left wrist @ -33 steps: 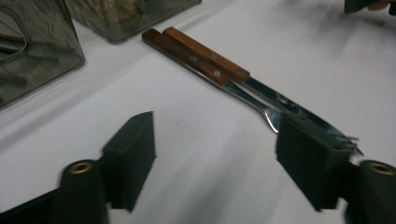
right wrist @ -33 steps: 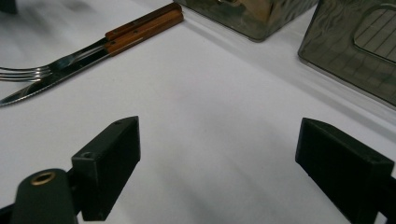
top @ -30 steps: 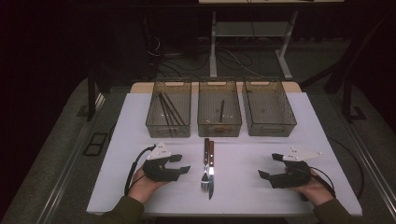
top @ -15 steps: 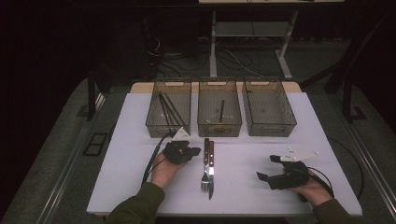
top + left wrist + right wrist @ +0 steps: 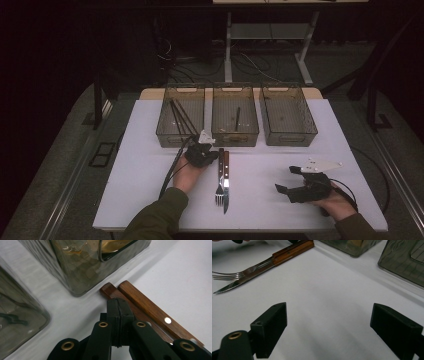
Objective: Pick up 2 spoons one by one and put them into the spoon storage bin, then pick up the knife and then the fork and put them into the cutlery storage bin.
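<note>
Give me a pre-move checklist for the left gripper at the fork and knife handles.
1. Left gripper at the wooden handle ends: ok, it sits just beside them.
2. Jaws shut with nothing between them: ok, pads pressed together in the left gripper view.
3. Wooden-handled fork and wooden-handled knife separable: not ok, they lie touching side by side.
4. Middle smoky clear plastic bin clear of the handles: ok, a gap of white table shows.
5. Right gripper out of the way: ok, jaws open, off to the side.
6. Which bin the fork goes in: cannot tell.
</note>
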The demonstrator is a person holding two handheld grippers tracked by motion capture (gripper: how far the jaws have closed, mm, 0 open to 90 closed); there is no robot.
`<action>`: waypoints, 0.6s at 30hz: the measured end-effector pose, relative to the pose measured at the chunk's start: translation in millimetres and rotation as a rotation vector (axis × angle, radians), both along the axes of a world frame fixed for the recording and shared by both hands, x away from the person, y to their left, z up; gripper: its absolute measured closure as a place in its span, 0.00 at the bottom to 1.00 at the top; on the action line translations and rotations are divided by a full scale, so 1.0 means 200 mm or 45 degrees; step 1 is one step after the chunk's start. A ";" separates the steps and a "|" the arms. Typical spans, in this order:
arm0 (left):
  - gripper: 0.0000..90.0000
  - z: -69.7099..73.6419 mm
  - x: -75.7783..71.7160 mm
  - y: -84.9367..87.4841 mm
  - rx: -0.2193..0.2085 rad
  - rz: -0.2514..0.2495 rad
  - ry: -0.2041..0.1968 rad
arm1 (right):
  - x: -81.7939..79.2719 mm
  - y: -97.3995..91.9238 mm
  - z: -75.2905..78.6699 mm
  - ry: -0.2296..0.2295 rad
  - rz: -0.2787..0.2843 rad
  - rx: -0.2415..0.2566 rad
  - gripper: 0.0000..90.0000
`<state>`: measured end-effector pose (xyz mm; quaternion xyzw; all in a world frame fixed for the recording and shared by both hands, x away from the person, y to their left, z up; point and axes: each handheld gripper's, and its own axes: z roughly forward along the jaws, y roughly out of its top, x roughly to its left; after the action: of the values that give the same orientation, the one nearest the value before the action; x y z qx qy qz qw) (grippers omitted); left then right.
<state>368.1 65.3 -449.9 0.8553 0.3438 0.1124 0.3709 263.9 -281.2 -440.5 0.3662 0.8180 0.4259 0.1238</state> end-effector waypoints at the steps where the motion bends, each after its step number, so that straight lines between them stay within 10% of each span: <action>1: 0.99 0.00 0.00 -0.01 0.004 0.001 0.000 | 0.00 0.00 0.00 -0.001 0.000 0.000 0.15; 18: 0.99 -0.01 -0.02 -0.18 -0.025 -0.142 0.018 | 0.00 -0.01 0.01 -0.004 -0.005 0.011 0.15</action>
<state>364.6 29.5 -451.9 0.8702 0.2993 0.0820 0.3827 264.2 -283.2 -439.3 0.3677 0.8153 0.4298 0.1242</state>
